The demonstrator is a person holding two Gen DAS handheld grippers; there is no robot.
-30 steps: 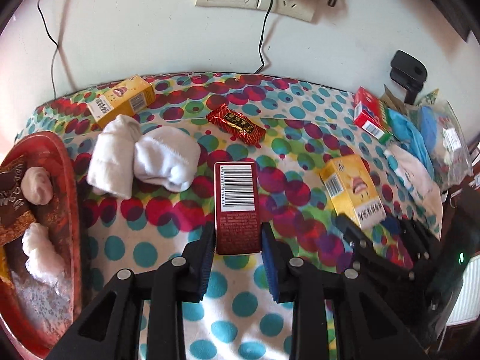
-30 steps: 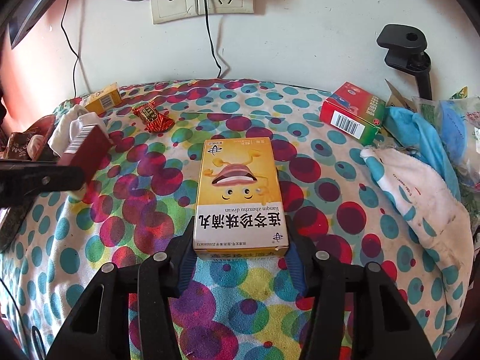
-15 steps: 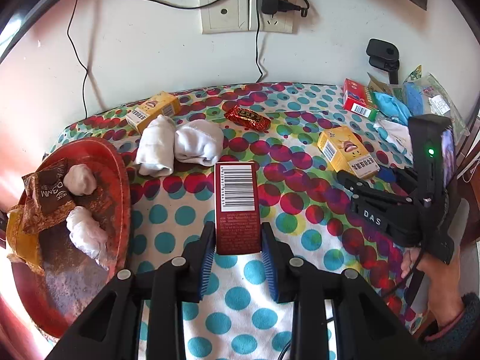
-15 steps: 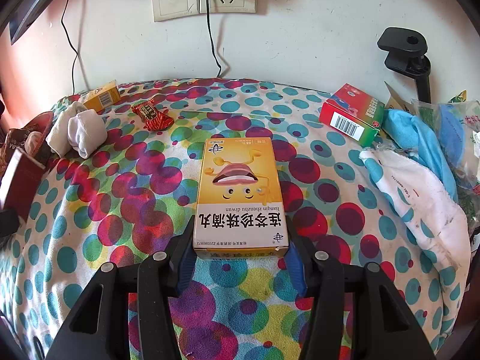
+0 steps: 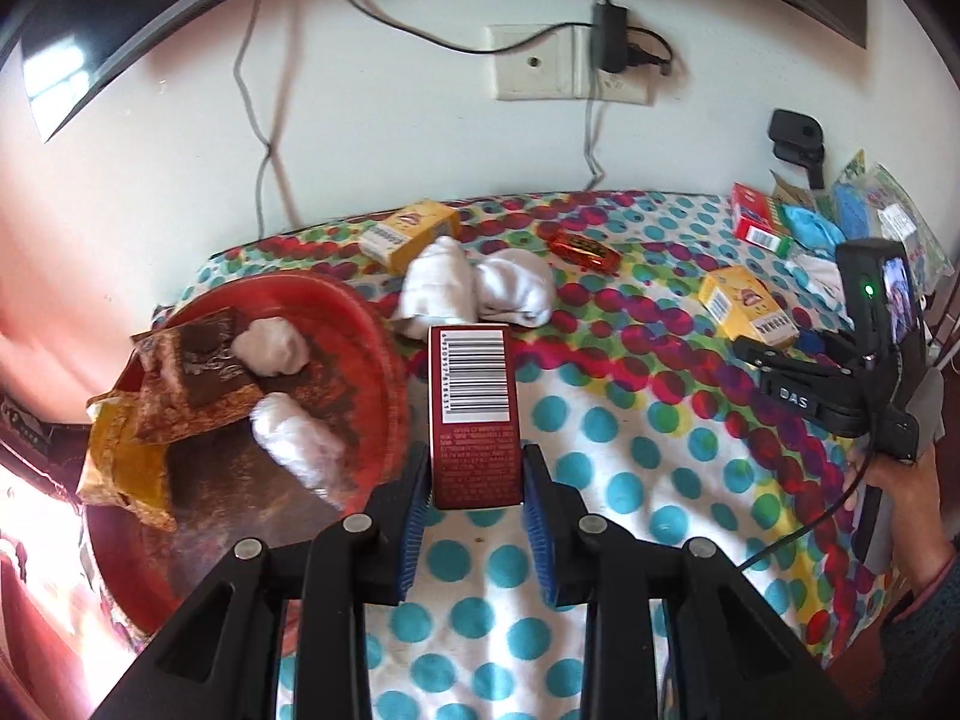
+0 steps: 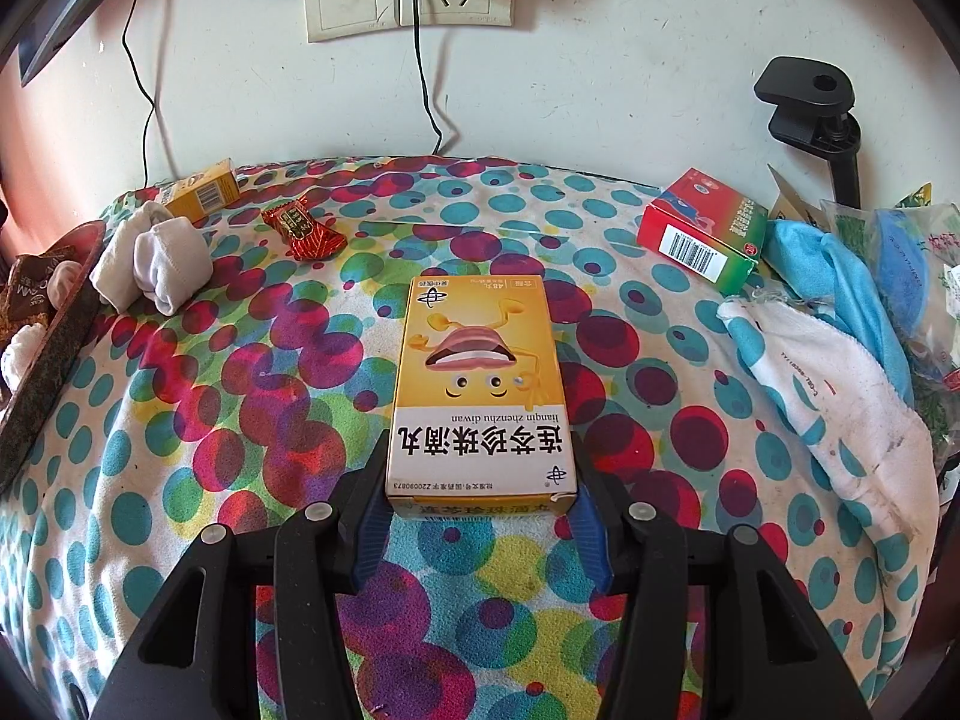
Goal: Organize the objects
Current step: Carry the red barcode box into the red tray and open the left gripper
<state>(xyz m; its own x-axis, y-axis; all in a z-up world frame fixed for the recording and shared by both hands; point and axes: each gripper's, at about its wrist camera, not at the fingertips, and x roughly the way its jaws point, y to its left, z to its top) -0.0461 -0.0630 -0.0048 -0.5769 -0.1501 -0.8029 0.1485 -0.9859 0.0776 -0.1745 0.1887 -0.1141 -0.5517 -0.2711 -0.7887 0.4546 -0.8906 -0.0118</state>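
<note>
SURFACE: table under a white cloth with multicoloured polka dots (image 6: 180, 480) | ON IT: round red tray (image 5: 372, 324) at left edge; rolled white socks (image 6: 153, 261); small yellow carton (image 6: 204, 192) by the wall; red foil snack wrapper (image 6: 303, 231); red-and-green carton (image 6: 702, 228); blue cloth (image 6: 840, 276); white towel (image 6: 840, 408) at right.

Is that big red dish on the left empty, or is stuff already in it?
Not empty. The red dish already holds two white wads and brown and yellow snack packets, seen in the left wrist view.
</note>
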